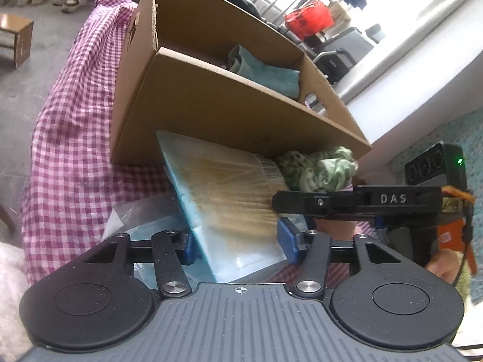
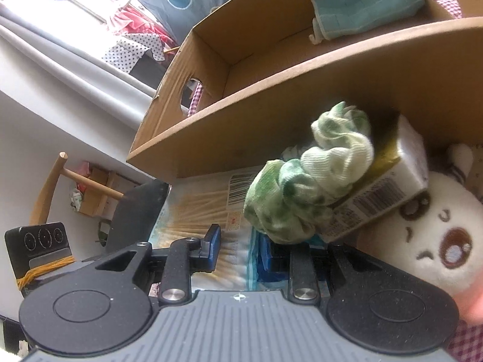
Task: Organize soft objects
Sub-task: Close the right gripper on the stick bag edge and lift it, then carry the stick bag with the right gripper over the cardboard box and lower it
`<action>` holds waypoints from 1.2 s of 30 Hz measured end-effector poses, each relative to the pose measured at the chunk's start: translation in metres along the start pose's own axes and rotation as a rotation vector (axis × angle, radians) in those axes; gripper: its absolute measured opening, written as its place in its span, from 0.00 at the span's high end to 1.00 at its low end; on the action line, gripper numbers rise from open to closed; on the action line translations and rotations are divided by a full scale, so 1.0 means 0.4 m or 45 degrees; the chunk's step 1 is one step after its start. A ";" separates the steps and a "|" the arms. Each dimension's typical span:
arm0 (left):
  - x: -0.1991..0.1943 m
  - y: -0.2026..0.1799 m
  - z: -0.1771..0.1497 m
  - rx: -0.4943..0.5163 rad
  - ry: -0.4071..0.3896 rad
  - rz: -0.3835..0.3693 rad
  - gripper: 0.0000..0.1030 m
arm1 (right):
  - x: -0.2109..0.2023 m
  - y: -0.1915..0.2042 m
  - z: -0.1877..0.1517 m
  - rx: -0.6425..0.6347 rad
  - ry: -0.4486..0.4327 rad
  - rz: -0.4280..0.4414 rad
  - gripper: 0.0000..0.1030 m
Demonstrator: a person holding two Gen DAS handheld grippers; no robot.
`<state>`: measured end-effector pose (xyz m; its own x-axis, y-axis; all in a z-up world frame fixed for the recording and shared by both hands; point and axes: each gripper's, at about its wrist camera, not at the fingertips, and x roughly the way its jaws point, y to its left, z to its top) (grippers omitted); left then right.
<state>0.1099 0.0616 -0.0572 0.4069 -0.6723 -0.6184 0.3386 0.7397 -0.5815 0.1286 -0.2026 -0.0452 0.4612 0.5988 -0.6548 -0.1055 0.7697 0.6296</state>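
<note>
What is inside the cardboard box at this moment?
In the cardboard box a folded teal cloth lies on the floor of the box, near the far wall. The near wall hides the floor just behind it, so anything lying there cannot be seen.

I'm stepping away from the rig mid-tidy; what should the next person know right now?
Left tongs: shut on the stick packet.
Right tongs: over the same packet, grip unclear.
Done: teal cloth lies in the cardboard box.
To do: green sock and plush toy are outside the box, beside a small carton.
</note>
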 end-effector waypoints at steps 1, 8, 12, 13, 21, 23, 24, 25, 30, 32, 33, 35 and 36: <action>0.002 -0.006 0.000 0.011 0.000 0.010 0.50 | 0.000 0.004 -0.003 -0.005 -0.003 -0.001 0.71; -0.036 -0.032 -0.008 0.032 -0.043 0.016 0.50 | -0.028 0.054 -0.022 -0.107 -0.058 -0.014 0.73; -0.084 -0.054 -0.018 0.055 -0.096 0.041 0.50 | -0.050 0.083 -0.028 -0.151 -0.080 0.018 0.74; -0.097 -0.060 -0.021 0.060 -0.109 0.049 0.51 | -0.055 0.091 -0.030 -0.164 -0.086 0.029 0.74; -0.194 -0.124 -0.019 0.111 -0.226 0.114 0.51 | -0.105 0.160 -0.037 -0.277 -0.142 0.136 0.74; -0.211 -0.147 -0.013 0.142 -0.254 0.136 0.51 | -0.120 0.176 -0.031 -0.306 -0.165 0.165 0.74; -0.218 -0.157 -0.010 0.156 -0.265 0.146 0.51 | -0.126 0.183 -0.028 -0.315 -0.175 0.177 0.74; -0.223 -0.167 -0.007 0.170 -0.275 0.152 0.51 | -0.132 0.188 -0.024 -0.323 -0.185 0.193 0.74; -0.243 -0.203 0.028 0.209 -0.313 0.155 0.50 | -0.151 0.198 0.008 -0.326 -0.218 0.264 0.74; -0.245 -0.216 0.046 0.237 -0.326 0.151 0.50 | -0.159 0.199 0.022 -0.321 -0.230 0.285 0.73; -0.243 -0.225 0.057 0.256 -0.331 0.150 0.50 | -0.165 0.200 0.028 -0.325 -0.244 0.289 0.73; -0.231 -0.243 0.081 0.291 -0.334 0.139 0.50 | -0.182 0.197 0.042 -0.330 -0.276 0.294 0.73; -0.222 -0.252 0.096 0.307 -0.330 0.130 0.50 | -0.193 0.194 0.053 -0.335 -0.294 0.293 0.73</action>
<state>0.0722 0.0480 0.0767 0.6401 -0.5882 -0.4943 0.4627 0.8087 -0.3633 0.1036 -0.1939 0.0630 0.5816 0.7195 -0.3797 -0.4364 0.6698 0.6008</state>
